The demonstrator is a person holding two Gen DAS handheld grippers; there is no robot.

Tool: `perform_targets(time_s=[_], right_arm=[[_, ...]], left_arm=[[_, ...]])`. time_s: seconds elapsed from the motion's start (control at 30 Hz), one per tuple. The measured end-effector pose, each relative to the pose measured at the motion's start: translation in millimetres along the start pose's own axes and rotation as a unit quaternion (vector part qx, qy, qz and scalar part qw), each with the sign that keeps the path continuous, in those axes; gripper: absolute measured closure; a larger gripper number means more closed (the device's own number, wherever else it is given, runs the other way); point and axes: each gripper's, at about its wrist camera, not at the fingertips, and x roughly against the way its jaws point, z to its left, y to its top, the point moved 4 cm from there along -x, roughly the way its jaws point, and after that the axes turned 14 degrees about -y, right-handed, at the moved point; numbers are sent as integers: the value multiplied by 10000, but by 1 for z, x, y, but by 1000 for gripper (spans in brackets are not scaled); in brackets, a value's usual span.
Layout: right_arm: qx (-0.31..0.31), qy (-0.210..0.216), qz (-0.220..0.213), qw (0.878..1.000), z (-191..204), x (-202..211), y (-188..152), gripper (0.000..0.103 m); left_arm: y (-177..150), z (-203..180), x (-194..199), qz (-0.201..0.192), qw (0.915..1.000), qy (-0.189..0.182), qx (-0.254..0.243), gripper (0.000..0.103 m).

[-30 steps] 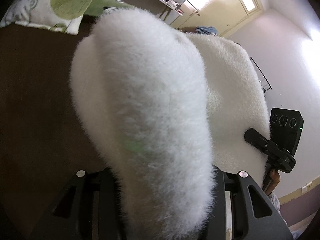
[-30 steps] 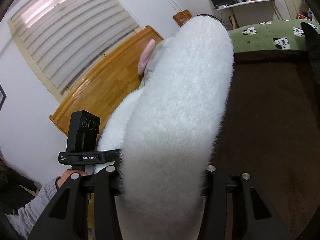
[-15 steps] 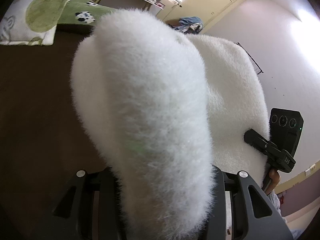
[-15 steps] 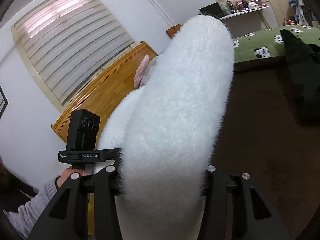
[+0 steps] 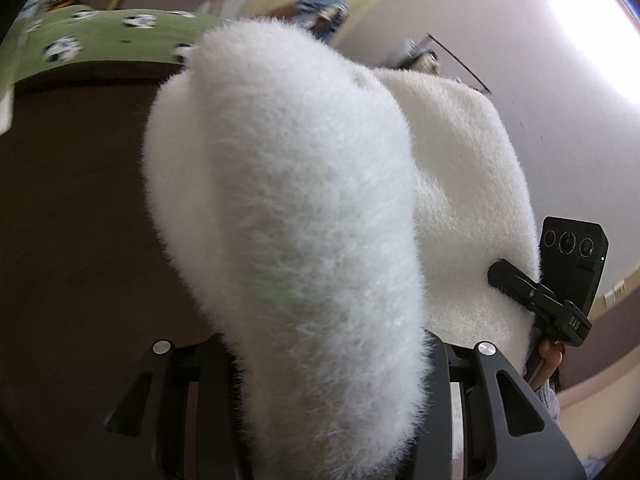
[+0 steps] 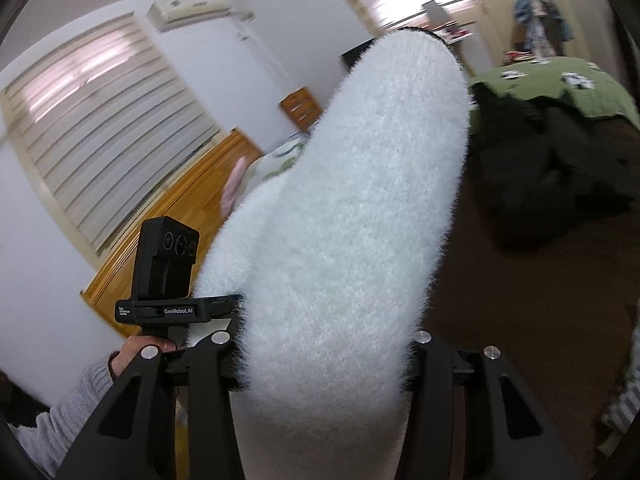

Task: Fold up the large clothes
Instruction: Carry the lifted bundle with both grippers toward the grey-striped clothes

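A thick white fluffy garment (image 5: 280, 220) hangs bunched between the fingers of my left gripper (image 5: 324, 364), which is shut on it; the pile hides the fingertips. The garment stretches right to the other gripper (image 5: 538, 300). In the right wrist view the same white garment (image 6: 352, 220) bulges up between the fingers of my right gripper (image 6: 320, 364), also shut on it. The left gripper (image 6: 180, 310), with a hand (image 6: 136, 354) on its handle, clamps the garment's far edge. The garment is held up above a dark brown bed cover (image 5: 72, 220).
A green panda-print blanket (image 5: 100, 36) lies at the far end of the bed. A heap of black clothes (image 6: 560, 160) sits on the brown cover to the right. A wooden headboard (image 6: 160, 216) and window blinds (image 6: 88, 128) stand to the left. A striped cloth (image 6: 624, 400) shows at the right edge.
Both grippers have swung sideways with the garment still clamped. The leaf-print pillow has left the left wrist view; the black clothes heap has come into the right wrist view.
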Motion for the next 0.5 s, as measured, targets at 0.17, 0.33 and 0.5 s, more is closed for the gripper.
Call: perform_targets(time_s=[0.17, 0.33, 0.5], right_arm=[[-324, -501, -130, 9981, -76, 54, -2, 57], [-730, -1011, -320, 9917, -154, 112, -9, 57], [-1222, -1366, -581, 9813, -238, 172, -27, 57]], left_arm=[[17, -26, -83, 503, 9980, -287, -248, 63], [38, -56, -170, 975, 9925, -555, -478, 63], [44, -92, -253, 1462, 9830, -793, -780, 63]])
